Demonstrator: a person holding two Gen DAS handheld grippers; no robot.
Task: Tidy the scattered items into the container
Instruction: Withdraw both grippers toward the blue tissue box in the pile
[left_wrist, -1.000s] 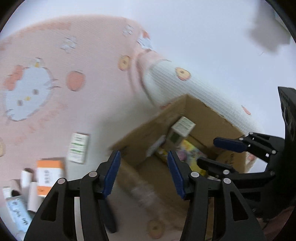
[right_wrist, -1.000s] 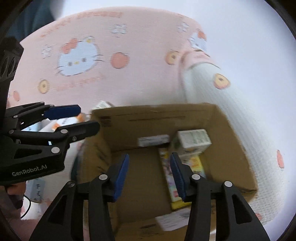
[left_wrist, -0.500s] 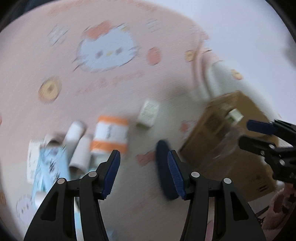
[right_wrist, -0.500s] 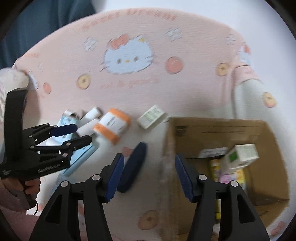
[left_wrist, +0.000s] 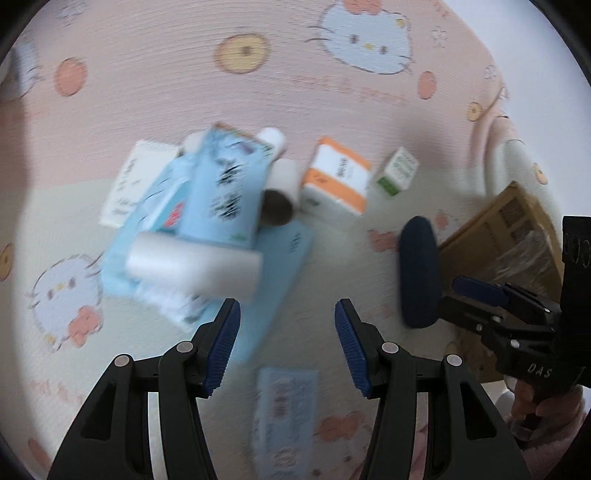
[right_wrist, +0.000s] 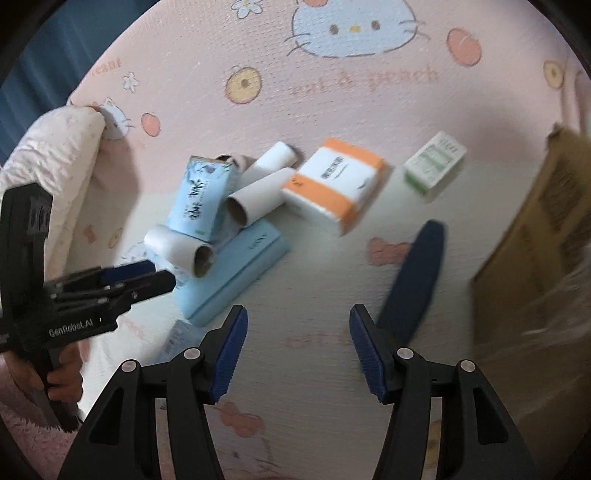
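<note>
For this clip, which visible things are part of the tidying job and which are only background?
Job:
cardboard box (container)
orange-and-white box
green-and-white box
dark blue case
cardboard tubes
light blue packs
left gripper and right gripper, both open

Background:
pink cartoon blanket
pink fluffy pillow
</note>
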